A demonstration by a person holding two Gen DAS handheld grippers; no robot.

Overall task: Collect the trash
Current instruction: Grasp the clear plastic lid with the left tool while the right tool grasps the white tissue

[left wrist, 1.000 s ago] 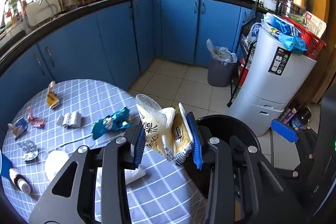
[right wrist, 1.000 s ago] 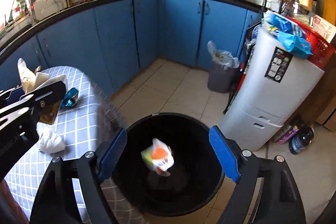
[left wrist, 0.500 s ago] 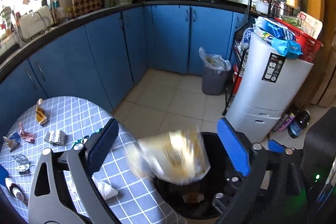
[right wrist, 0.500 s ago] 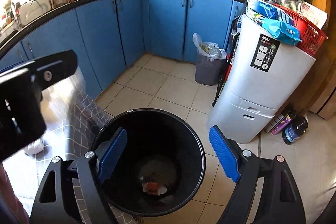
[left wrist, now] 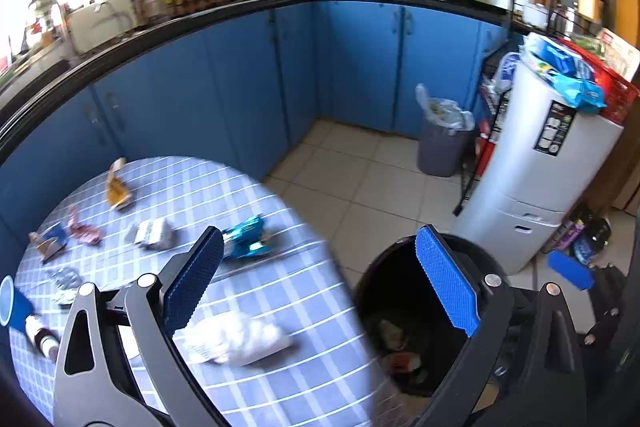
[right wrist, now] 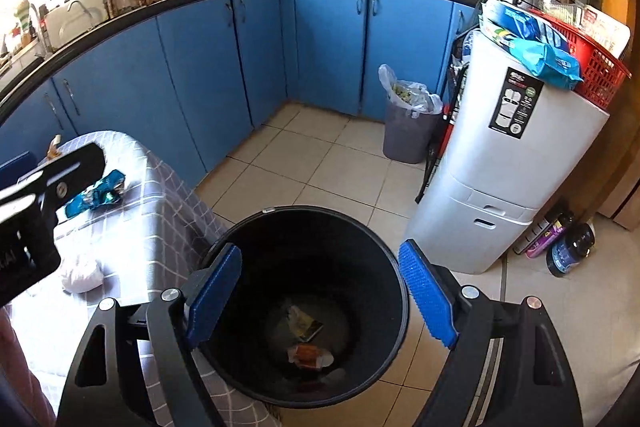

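A black trash bin point(right wrist: 320, 223) stands on the floor beside the round checked table point(left wrist: 288, 311); it also shows in the left wrist view point(left wrist: 376, 291). A yellow packet point(right wrist: 306, 323) and an orange wrapper point(right wrist: 308, 355) lie at its bottom. My left gripper point(left wrist: 320, 287) is open and empty above the table edge and the bin. My right gripper point(right wrist: 320, 301) is open and empty over the bin. On the table lie a blue foil wrapper point(left wrist: 246, 237), a crumpled white tissue point(left wrist: 236, 337), a silver wrapper point(left wrist: 154, 233), a pink wrapper point(left wrist: 84, 231) and a yellow wrapper point(left wrist: 116, 187).
A blue cup point(left wrist: 10, 305) and a small bottle point(left wrist: 42, 335) stand at the table's left edge. A grey lined waste bin point(right wrist: 412, 123) and a white cabinet point(right wrist: 504, 163) with a red basket stand on the tiled floor. Blue cabinets run along the back.
My left gripper opened and let go of the yellow packet, which fell into the black bin. The left gripper then swung back toward the table. The orange wrapper from the right gripper landed in the bin.
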